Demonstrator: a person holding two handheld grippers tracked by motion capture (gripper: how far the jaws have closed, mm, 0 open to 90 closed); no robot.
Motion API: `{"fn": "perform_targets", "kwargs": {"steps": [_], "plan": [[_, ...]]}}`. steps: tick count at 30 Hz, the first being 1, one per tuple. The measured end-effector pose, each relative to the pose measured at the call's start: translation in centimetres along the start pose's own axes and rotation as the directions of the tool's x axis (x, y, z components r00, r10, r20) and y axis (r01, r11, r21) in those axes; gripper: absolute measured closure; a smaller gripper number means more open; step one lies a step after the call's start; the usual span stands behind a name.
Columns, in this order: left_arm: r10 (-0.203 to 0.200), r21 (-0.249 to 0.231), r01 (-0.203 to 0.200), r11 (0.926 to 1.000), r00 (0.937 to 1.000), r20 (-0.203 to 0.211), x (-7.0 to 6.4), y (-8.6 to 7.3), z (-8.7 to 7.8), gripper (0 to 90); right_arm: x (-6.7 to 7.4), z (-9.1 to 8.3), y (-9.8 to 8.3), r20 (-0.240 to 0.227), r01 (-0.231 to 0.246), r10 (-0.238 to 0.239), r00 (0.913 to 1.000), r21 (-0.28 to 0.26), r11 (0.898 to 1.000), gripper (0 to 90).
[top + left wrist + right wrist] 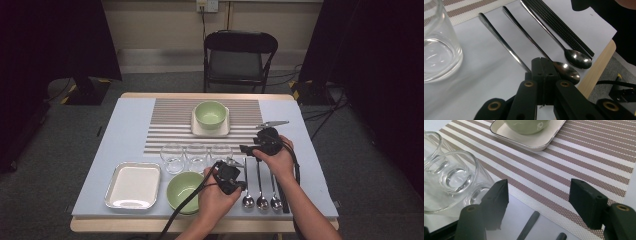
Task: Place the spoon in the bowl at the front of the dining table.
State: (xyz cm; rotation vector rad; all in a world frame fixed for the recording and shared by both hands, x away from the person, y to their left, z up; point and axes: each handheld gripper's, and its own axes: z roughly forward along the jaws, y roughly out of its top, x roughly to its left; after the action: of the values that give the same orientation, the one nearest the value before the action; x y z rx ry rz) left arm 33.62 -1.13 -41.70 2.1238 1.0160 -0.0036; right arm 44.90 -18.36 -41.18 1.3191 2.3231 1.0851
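My left gripper point(238, 184) is held low over the blue mat beside the leftmost spoon point(247, 200); its jaws are shut together with nothing between them point(545, 72). That spoon's handle point(499, 37) runs under the jaws. Two more spoons point(567, 71) point(577, 58) and black chopsticks point(559, 25) lie past it. My right gripper point(248, 149) hovers above the spoon handles' far ends, open and holding nothing point(541, 205). It faces the striped placemat point(579, 160). Two handle tips point(529, 225) show below it.
Three clear glasses point(196, 156) stand in a row just left of the grippers, close to both point(439, 50) point(454, 177). A green bowl on a white plate point(210, 116) sits behind, a second green bowl point(182, 190) and a metal tray point(133, 185) in front. A chair point(239, 55) stands beyond the table.
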Motion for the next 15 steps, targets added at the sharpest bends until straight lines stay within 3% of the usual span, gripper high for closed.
{"fn": "perform_targets", "kwargs": {"steps": [15], "plan": [[-0.002, 0.025, 0.002, 0.9997, 1.0000, 0.001, -0.7, -0.8, 1.7, 90.0, -0.7, 0.1, -1.2, -0.007, -0.014, 0.015, 0.9999, 0.004, 1.000, 31.9]]}}
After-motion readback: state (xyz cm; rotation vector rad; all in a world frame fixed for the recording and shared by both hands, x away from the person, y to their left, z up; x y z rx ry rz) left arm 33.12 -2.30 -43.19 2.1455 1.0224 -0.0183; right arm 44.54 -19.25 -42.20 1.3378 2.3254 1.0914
